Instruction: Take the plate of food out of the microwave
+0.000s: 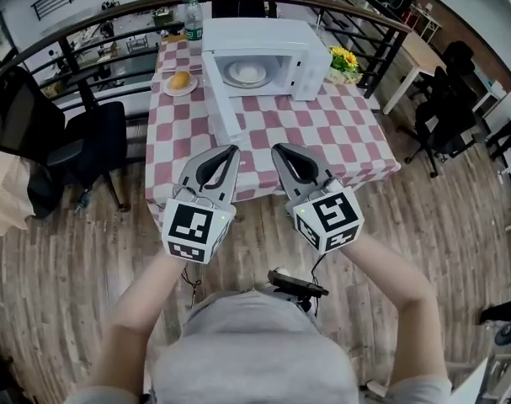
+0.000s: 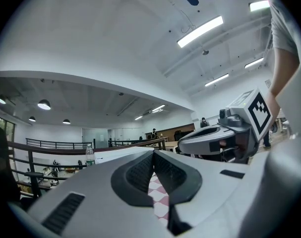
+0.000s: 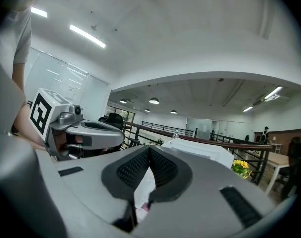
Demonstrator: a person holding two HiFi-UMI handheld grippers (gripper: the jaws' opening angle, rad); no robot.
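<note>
A white microwave (image 1: 257, 53) stands at the back of a red-and-white checked table (image 1: 322, 133) with its door (image 1: 222, 112) swung open toward me. Inside it sits a white plate of food (image 1: 247, 74). Both grippers hang side by side over the table's near edge, well short of the microwave. My left gripper (image 1: 231, 151) (image 2: 153, 152) is shut and holds nothing. My right gripper (image 1: 279, 150) (image 3: 149, 148) is likewise shut and holds nothing. The microwave's white top (image 3: 210, 152) shows past the right jaws.
On the table, a second plate with a bun (image 1: 180, 82) lies left of the microwave, a water bottle (image 1: 194, 19) behind it, and yellow flowers (image 1: 343, 59) to its right. Black office chairs (image 1: 66, 146) stand left and others (image 1: 444, 116) right. A railing (image 1: 87, 32) runs behind.
</note>
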